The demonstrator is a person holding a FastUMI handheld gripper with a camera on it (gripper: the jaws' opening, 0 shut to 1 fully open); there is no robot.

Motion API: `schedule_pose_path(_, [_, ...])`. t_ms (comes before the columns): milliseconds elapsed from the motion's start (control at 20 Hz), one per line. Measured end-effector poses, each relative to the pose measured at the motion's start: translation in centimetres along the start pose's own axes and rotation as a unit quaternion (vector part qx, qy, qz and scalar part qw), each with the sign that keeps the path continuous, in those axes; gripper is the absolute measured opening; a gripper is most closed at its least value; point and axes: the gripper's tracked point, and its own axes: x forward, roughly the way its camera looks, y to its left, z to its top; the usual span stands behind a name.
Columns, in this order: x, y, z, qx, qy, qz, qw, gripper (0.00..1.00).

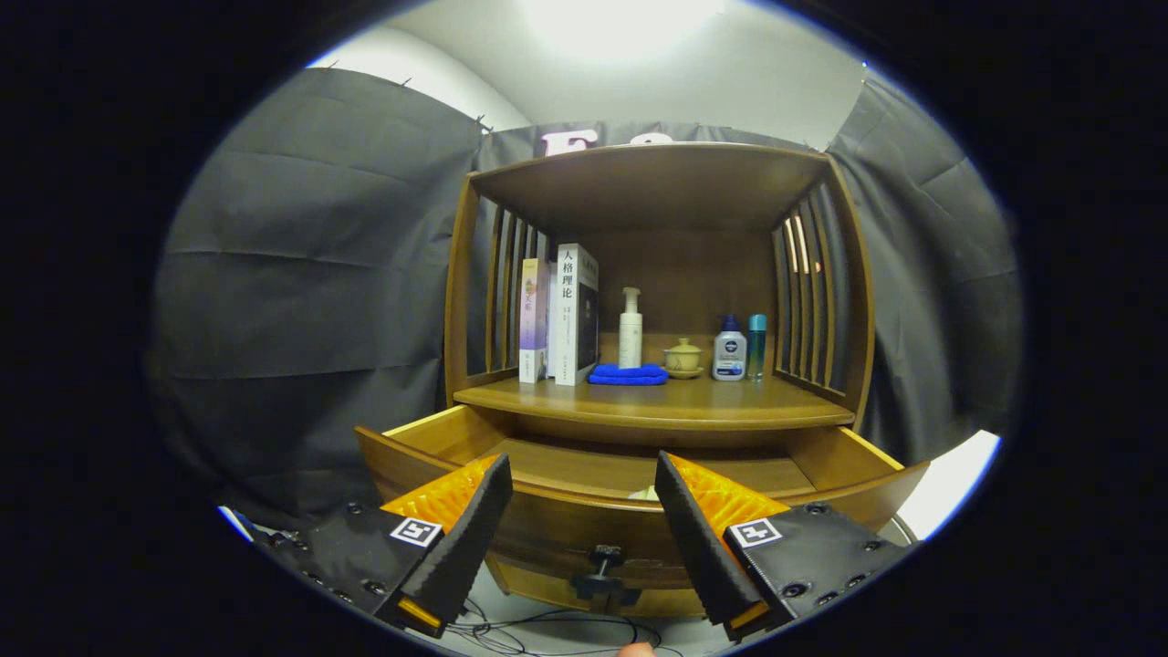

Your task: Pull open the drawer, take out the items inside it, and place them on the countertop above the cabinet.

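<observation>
We see the claw [584, 511] spread apart, gripping nothing, above the pulled-out drawer [639, 474]; a pale item [644, 494] lies inside. The tabletop [657, 406] carries books [558, 315], blue cloth [628, 374], bottles [729, 349].

The claw [584, 511] hangs level, its two fingers spread wide apart, gripping nothing.

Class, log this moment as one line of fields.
drawer: pulled open | gripper: jaws open, empty, above drawer front | pale item: in drawer | countertop: books, bottles, blue cloth
</observation>
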Motion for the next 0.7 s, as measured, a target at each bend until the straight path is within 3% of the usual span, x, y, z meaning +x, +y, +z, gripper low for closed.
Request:
schedule_pose_path(400, [3.7,-1.2,3.8,-0.003,0.022,0.006,1.000,0.99])
schedule_pose_path(700, [7.1,-2.5,2.4,0.044,0.110,0.017,0.993,0.99])
